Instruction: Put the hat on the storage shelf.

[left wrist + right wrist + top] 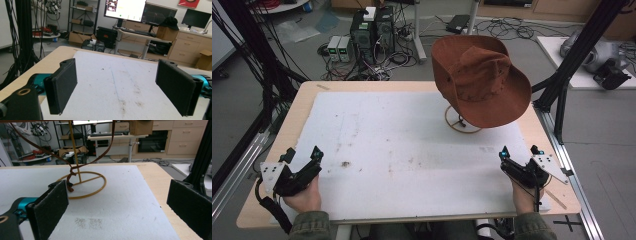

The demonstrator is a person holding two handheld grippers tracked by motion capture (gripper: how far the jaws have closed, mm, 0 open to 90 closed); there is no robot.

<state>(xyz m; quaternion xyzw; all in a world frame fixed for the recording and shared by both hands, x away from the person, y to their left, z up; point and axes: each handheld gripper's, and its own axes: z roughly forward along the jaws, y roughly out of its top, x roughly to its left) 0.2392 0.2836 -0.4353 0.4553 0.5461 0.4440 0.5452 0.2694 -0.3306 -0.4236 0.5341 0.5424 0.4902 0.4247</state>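
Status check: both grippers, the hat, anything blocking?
Left gripper open, empty. Right gripper open, empty. Brown hat on wire stand, untouched. White mat between: clear.

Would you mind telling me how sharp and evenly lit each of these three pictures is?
High view: dim and soft, the hat in flat light. Left gripper view: monitor blown out white, jaws sharp. Right gripper view: evenly lit, stand crisp, the nearest jaw edges slightly soft.
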